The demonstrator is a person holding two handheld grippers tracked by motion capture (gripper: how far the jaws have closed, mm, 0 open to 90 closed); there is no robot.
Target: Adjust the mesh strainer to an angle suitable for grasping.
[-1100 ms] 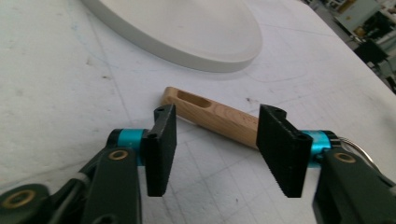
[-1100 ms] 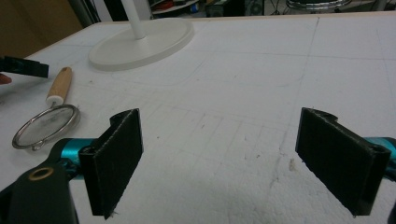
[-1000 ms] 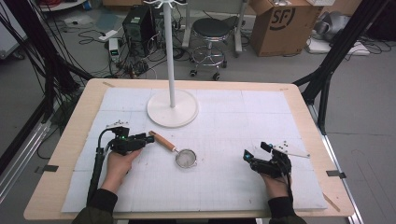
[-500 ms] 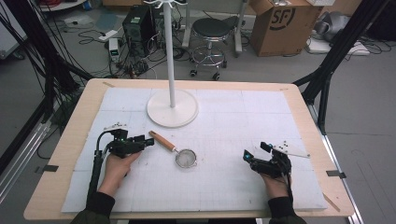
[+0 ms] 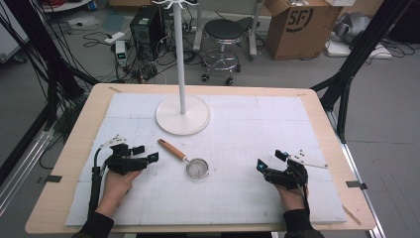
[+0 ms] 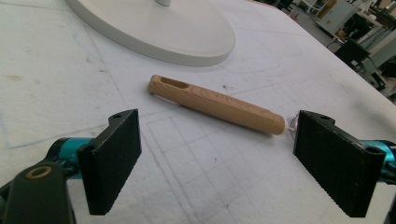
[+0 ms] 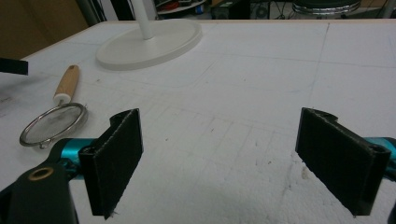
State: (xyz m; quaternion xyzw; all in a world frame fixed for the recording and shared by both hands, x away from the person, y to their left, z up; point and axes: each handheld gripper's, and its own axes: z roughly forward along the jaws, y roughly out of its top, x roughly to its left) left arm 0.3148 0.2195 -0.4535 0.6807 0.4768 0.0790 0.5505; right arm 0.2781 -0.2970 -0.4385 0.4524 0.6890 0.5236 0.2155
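Inspection runs left to right, with the strainer (image 5: 197, 167) as the reference landmark; it lies flat on the white mat (image 5: 247, 198) near the middle of the counter (image 5: 74, 148).

Left of the strainer: the left hand-held gripper (image 5: 148, 154) lies level just off the end of the wooden handle (image 6: 215, 103), aimed at it. Its jaws have just been opening and stand wide apart, with nothing between the pads. In the left gripper view the handle lies ahead of the jaws, clear of both. Judgement: the jaws are spread and lined up this way either to release the handle or to approach it.

Behind the strainer: one white stand (image 5: 183, 114), its round base flat on the mat and its pole upright, apart from the handle tip.

Right of the strainer, well apart: the right hand-held gripper (image 5: 270, 163) rests low on the mat, jaws wide and empty, apparently parked while the left works.

Count: one strainer, one stand, two hand-held grippers, one mat.
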